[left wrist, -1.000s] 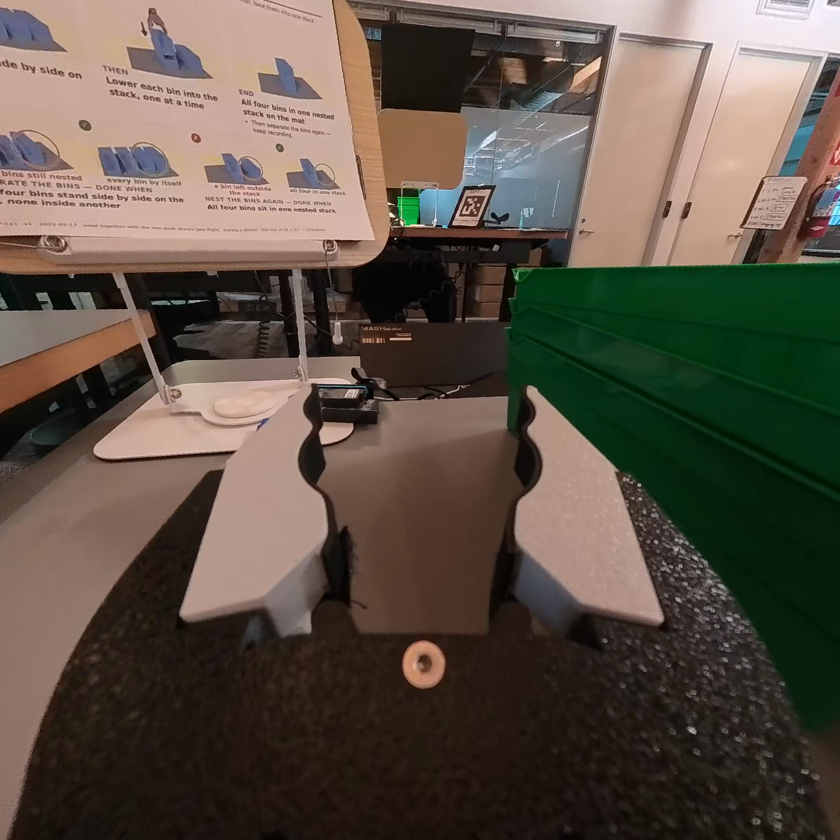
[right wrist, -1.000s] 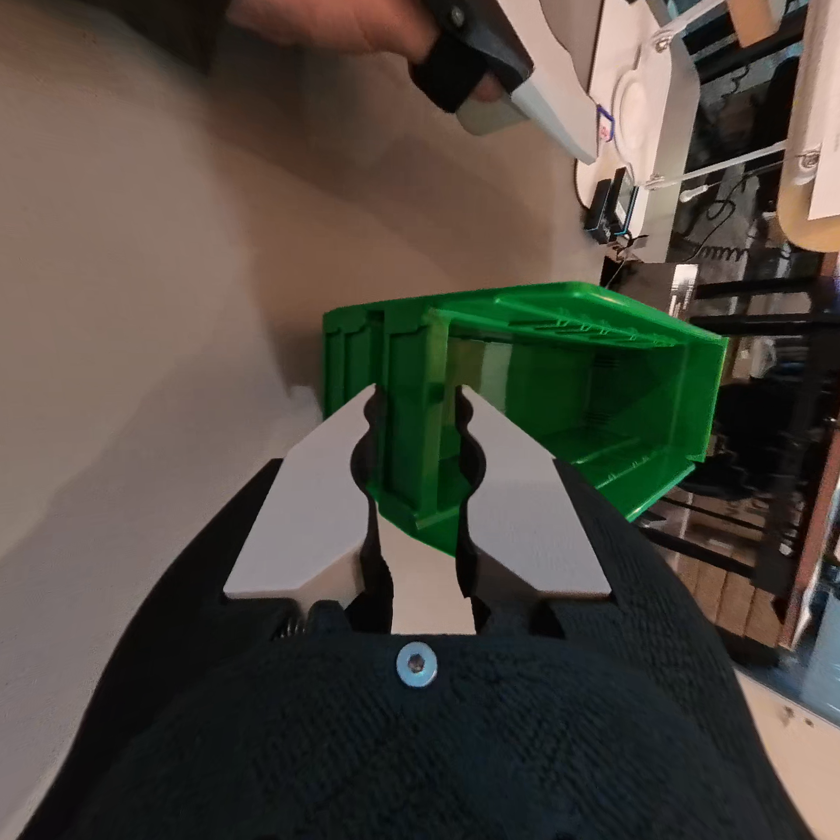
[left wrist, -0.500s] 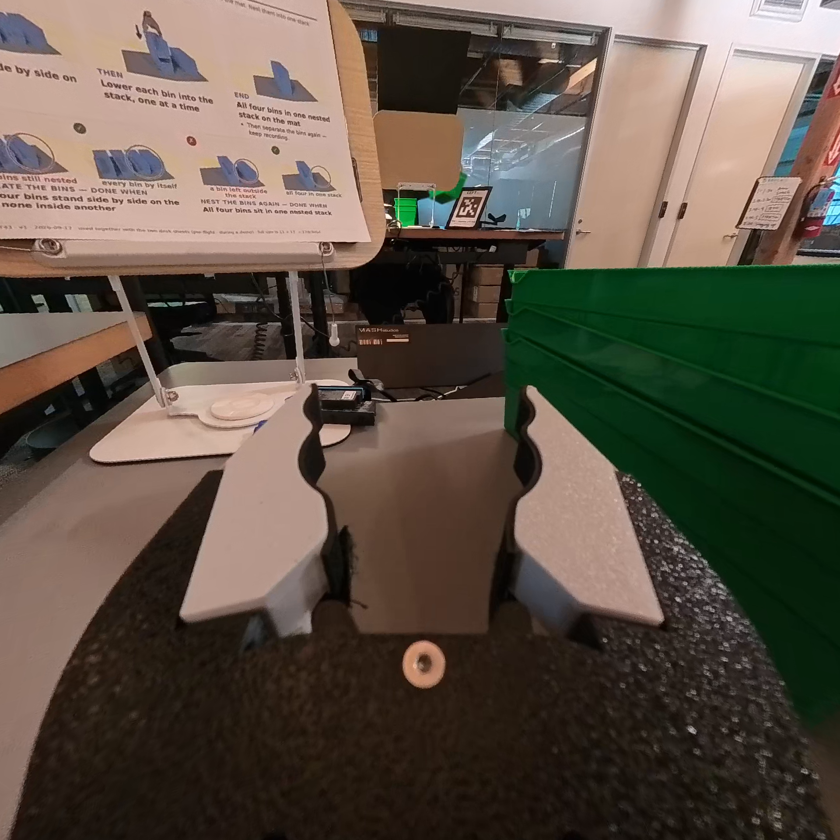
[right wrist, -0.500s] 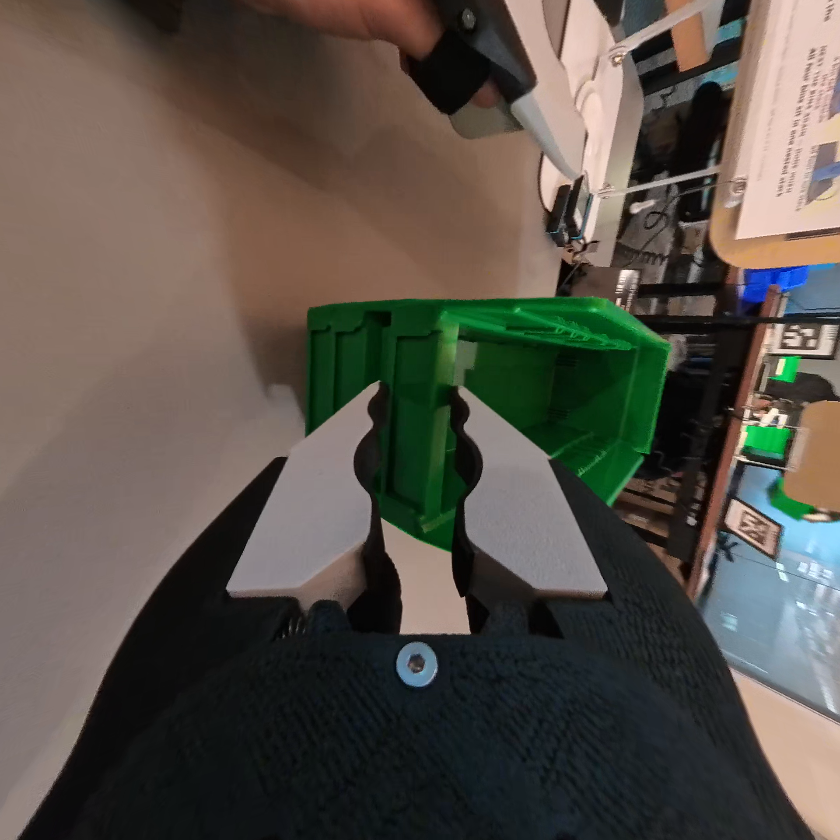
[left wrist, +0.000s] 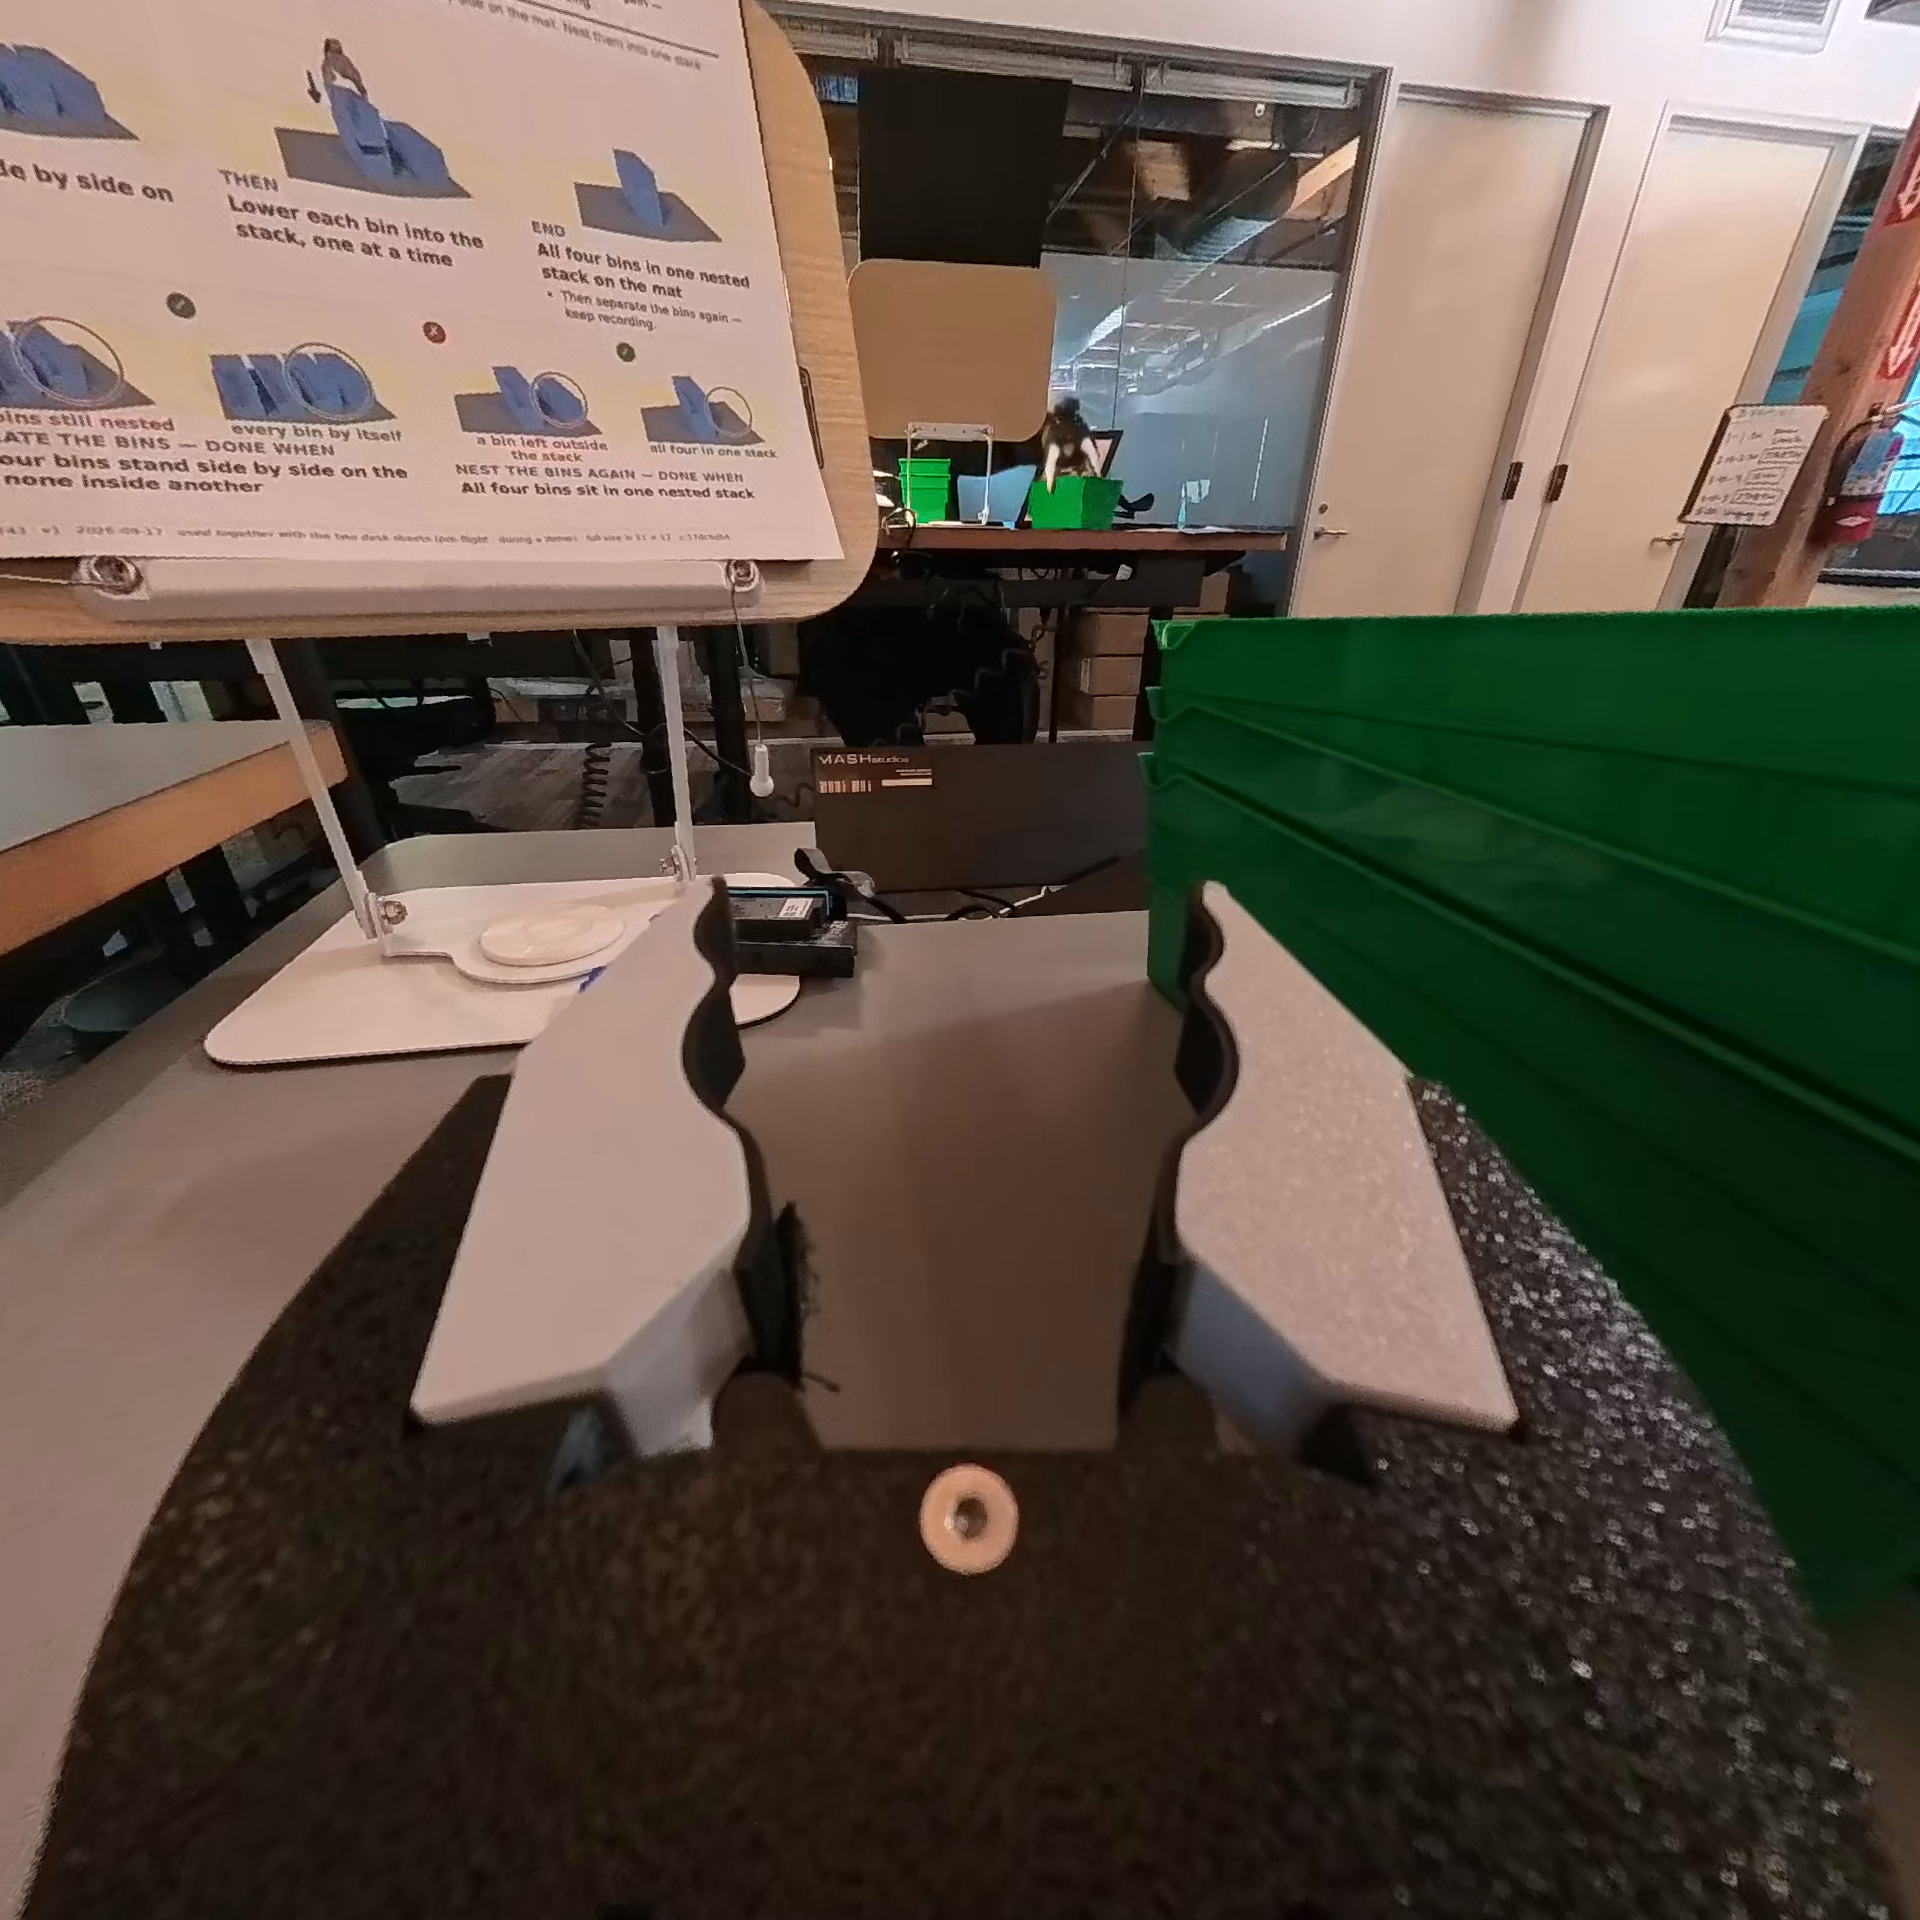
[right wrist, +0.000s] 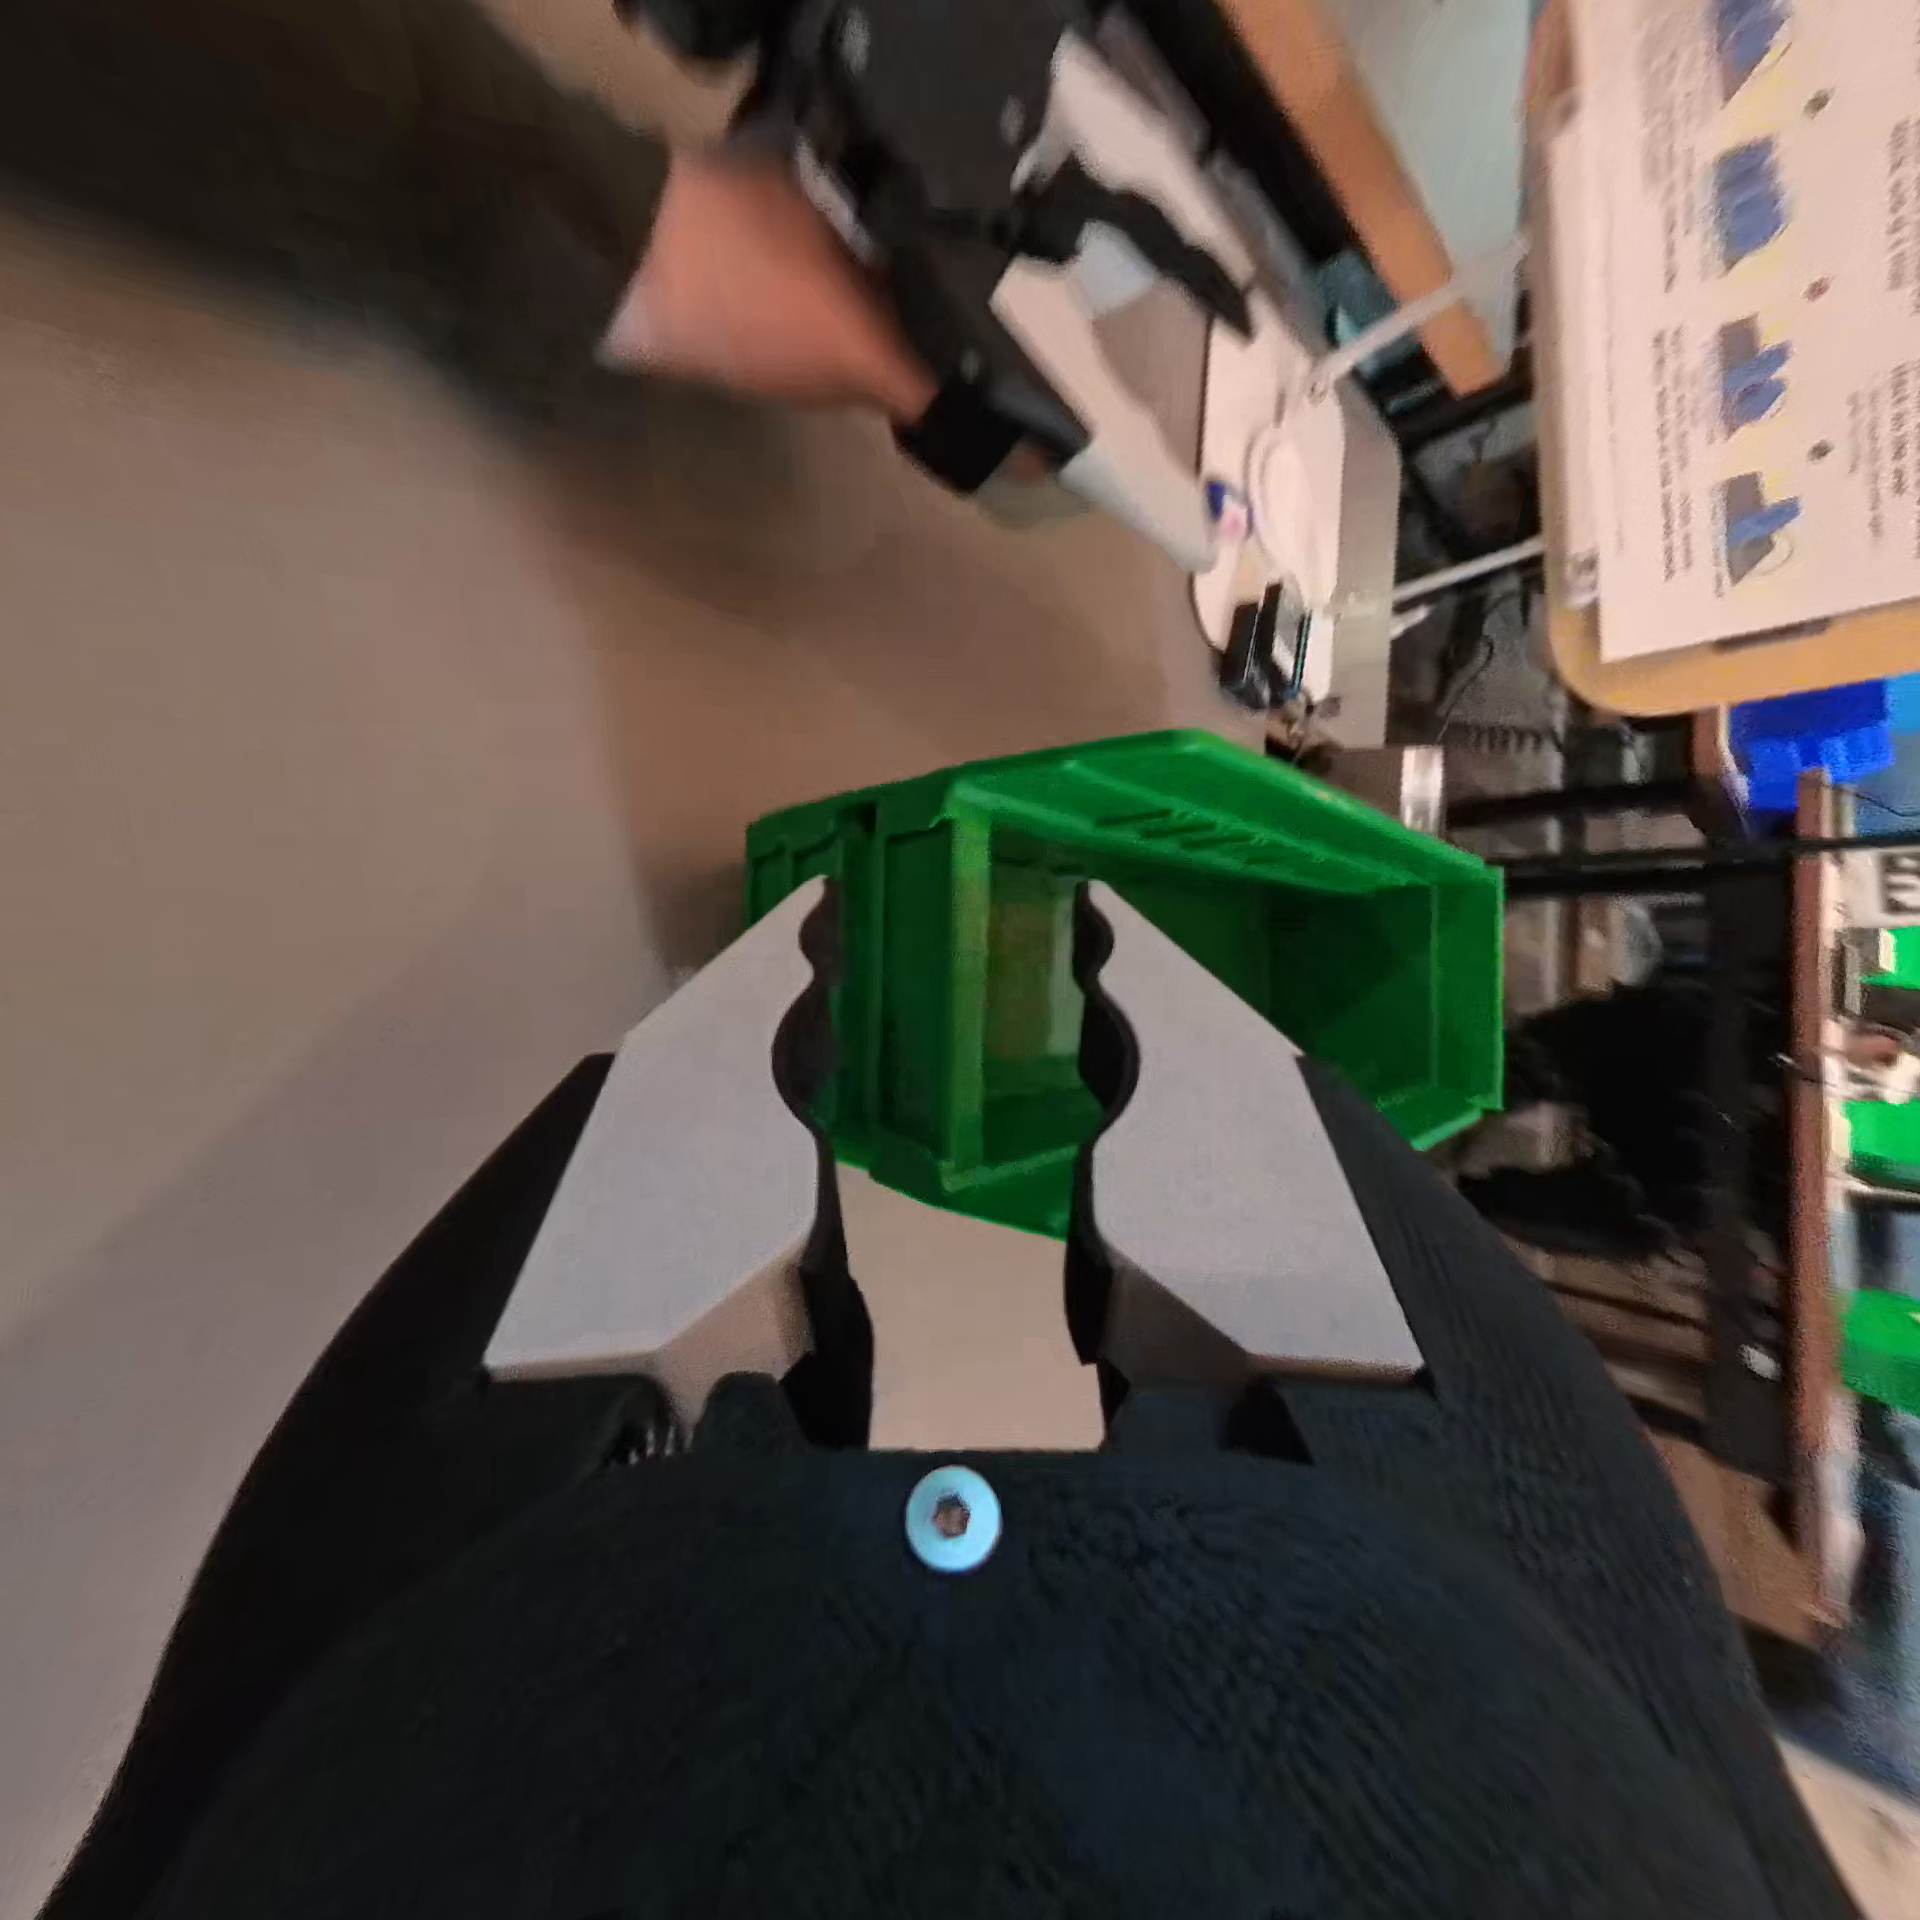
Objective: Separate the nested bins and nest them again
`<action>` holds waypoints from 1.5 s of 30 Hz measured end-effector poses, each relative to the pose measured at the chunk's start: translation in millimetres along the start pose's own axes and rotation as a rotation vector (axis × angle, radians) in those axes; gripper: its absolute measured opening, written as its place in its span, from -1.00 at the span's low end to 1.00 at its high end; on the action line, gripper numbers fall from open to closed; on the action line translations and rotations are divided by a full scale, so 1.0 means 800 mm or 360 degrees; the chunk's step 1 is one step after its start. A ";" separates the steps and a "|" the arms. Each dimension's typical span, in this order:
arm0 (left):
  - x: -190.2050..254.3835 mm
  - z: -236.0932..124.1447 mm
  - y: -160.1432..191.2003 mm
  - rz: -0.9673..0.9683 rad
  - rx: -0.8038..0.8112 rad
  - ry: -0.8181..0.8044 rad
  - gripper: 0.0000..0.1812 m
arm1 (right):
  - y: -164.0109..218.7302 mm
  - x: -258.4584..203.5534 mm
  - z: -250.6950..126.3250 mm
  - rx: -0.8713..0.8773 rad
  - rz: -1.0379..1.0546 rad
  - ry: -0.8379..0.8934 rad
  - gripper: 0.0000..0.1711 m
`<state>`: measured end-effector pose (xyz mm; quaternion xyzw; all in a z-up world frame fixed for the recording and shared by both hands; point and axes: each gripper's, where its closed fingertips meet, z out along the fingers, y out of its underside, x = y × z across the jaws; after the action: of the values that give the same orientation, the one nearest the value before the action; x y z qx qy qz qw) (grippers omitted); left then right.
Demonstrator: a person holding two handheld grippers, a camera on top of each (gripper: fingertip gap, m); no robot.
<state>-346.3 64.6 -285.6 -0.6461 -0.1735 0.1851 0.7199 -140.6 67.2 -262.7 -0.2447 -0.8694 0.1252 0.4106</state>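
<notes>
The nested stack of green bins stands on the grey table. In the left wrist view its side fills the right. My right gripper is open, its fingers on either side of the stack's front walls, with the jaws wider than the plastic between them. My left gripper is open and empty, low over the table just left of the stack. It also shows, held by a hand, at the top of the right wrist view.
An instruction sheet hangs on a stand with a white base at the far left of the table. A small black device and a black box sit behind. Another table stands to the left. From my left tips it is roughly 20 cm to the small black device; from my right, 40 cm. It turns up in the right wrist view as well.
My right gripper's jaws have spread wider around the stack's front walls, and its view has swung and blurred. The left gripper has barely moved.
</notes>
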 end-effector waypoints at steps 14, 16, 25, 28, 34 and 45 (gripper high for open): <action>0.002 0.000 -0.001 0.0010 0.0002 0.0006 -0.08 | 0.133 0.125 0.035 -0.0675 0.1600 -0.0534 -0.38; 0.003 0.001 0.000 0.0010 -0.0005 0.0009 -0.08 | 0.140 0.119 0.047 -0.0748 0.1689 -0.0629 -0.53; 0.002 0.001 -0.001 -0.0018 0.0004 0.0013 -0.08 | 0.139 0.125 0.058 -0.0680 0.1893 -0.0587 -0.85; 0.006 0.002 0.001 -0.0012 -0.0003 0.0028 -0.08 | 0.138 0.127 0.059 -0.0584 0.1949 -0.0528 -0.87; 0.009 0.003 0.003 -0.0003 -0.0013 0.0037 -0.08 | 0.140 0.138 0.057 -0.0446 0.1974 -0.0313 -0.90; 0.010 0.005 0.007 0.0004 -0.0032 0.0043 -0.08 | 0.152 0.141 0.067 -0.0376 0.2031 -0.0138 -0.92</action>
<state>-341.2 72.6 -290.5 -0.6560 -0.1647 0.1756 0.7153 -204.1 228.8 -273.8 -0.7514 -0.5768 0.2578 0.1904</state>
